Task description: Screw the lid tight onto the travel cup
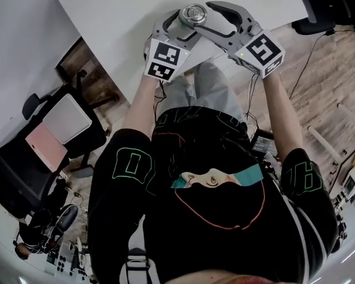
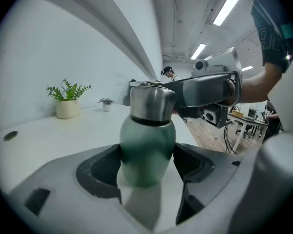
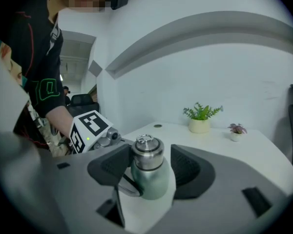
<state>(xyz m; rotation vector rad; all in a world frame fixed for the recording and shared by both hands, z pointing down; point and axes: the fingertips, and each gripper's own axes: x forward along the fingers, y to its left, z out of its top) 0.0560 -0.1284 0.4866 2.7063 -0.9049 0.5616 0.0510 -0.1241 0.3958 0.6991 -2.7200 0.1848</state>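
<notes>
Shows one cup [image 2: 146, 152] on the table [image 1: 124, 10], close to the table's near edge. Stands upright there, long axis vertical, mouth end pointing up. Carries one steel lid [image 3: 146, 155] on top, with a small ring [image 3: 144, 140] at the crown. Hides whatever is inside.

Grips the cup's green body with the left gripper [image 2: 147, 168], both pads [image 2: 105, 167] pressed to its sides, low above the table. Brackets the lid with the right gripper [image 3: 149, 165], higher above the table: jaws spread, one pad up against the steel, the other standing off with a gap, so released, not clenched.

Counts two grippers, one cup, one lid.

Counts two pots at the table's far side, by the wall: a bigger cream pot [image 2: 68, 109] holding a green plant [image 2: 68, 90], and a small pot [image 2: 106, 107] holding a smaller plant.

Places a black chair [image 1: 23, 170] beside the table in the head view, with two flat things on its seat, a white slab [image 1: 65, 118] and a pink slab [image 1: 45, 147].
</notes>
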